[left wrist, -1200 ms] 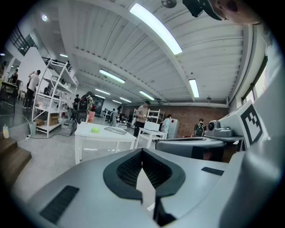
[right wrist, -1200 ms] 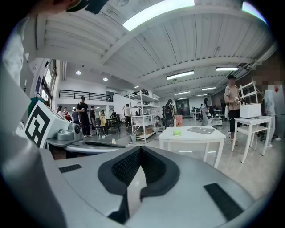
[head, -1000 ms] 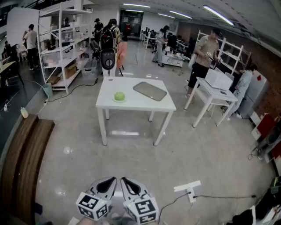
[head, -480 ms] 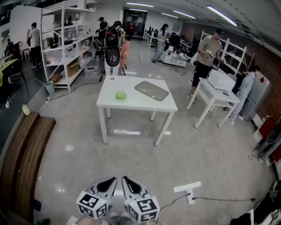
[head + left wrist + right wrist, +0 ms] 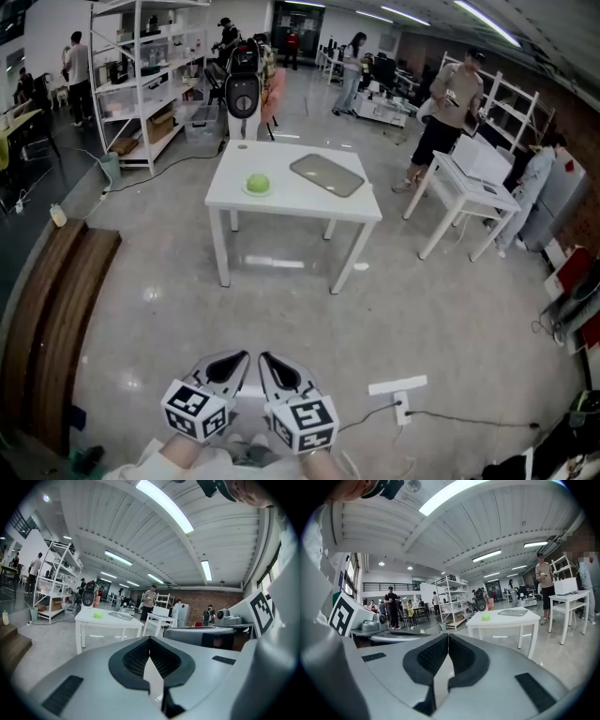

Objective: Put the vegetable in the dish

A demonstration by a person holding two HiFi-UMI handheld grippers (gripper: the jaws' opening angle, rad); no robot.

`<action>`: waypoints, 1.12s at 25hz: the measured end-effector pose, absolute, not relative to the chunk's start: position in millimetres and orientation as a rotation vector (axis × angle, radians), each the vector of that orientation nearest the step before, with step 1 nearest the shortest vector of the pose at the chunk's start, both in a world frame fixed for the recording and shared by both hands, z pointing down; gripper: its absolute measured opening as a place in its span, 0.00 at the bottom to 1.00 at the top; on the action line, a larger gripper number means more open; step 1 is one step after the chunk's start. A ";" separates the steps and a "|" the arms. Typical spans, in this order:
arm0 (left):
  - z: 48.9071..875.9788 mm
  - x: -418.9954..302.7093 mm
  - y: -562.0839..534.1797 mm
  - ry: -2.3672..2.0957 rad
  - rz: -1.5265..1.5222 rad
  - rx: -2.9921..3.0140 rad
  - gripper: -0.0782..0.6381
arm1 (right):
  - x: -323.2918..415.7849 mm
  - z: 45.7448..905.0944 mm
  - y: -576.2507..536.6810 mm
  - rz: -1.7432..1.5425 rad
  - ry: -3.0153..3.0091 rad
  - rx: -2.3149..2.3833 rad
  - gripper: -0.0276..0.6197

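Observation:
A round green vegetable (image 5: 257, 184) lies on the left half of a white table (image 5: 298, 204) across the room, with a pale rim round its base. A flat grey dish (image 5: 326, 174) lies to its right on the same table. Both grippers are held low in front of the body, far from the table. The left gripper (image 5: 238, 357) and the right gripper (image 5: 266, 358) are side by side, each shut on nothing. Past the closed left gripper (image 5: 150, 639) I see the vegetable (image 5: 97, 615); past the closed right gripper (image 5: 448, 637) it shows too (image 5: 485, 617).
Bare concrete floor lies between me and the table. A wooden bench (image 5: 52, 319) runs along the left. A white power strip (image 5: 398, 386) with a cable lies on the floor at right. Shelves (image 5: 141, 75), a second white table (image 5: 469, 183) and several people stand beyond.
The table has come slightly nearer and lower in the head view. Both grippers stay shut and together, sitting a little higher in the picture.

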State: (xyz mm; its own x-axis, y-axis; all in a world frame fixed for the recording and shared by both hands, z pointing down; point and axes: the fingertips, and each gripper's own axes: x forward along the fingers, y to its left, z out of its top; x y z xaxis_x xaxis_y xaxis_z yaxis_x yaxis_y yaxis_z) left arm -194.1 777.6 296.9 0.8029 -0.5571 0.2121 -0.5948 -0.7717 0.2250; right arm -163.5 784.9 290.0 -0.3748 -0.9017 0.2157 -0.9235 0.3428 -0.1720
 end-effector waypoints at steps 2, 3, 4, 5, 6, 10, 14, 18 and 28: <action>298.2 -187.8 772.9 -0.895 0.191 2.717 0.12 | -156.0 294.1 779.0 0.407 -2.516 1.698 0.06; 299.9 -186.1 770.4 -0.901 0.192 2.716 0.12 | -153.9 297.5 776.8 0.414 -2.520 1.689 0.06; 301.7 -185.2 767.6 -0.907 0.192 2.712 0.12 | -152.7 300.5 775.0 0.424 -2.521 1.680 0.06; 303.4 -184.9 764.0 -0.913 0.192 2.706 0.12 | -151.9 302.8 772.8 0.433 -2.521 1.672 0.06; 304.7 -184.8 759.4 -0.919 0.189 2.699 0.12 | -151.3 304.7 769.7 0.439 -2.521 1.666 0.06; 312.5 -178.5 739.6 -0.930 0.174 2.660 0.12 | -147.6 310.4 751.4 0.452 -2.533 1.634 0.06; 316.5 -168.3 707.8 -0.916 0.179 2.662 0.12 | -141.5 310.4 716.0 0.442 -2.533 1.633 0.06; 314.1 -164.1 658.2 -0.909 0.176 2.679 0.12 | -135.7 308.5 666.3 0.431 -2.523 1.652 0.06; 303.6 -149.2 503.2 -0.826 0.186 2.717 0.12 | -122.4 301.8 517.3 0.420 -2.464 1.723 0.06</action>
State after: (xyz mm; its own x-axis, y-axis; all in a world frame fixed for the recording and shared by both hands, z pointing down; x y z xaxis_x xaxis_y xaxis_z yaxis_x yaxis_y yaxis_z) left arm -149.2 503.2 303.6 0.8267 -0.5233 0.2067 -0.5614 -0.7918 0.2406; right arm -122.4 517.3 301.8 -0.3520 -0.9042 0.2418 -0.9333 0.3194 -0.1642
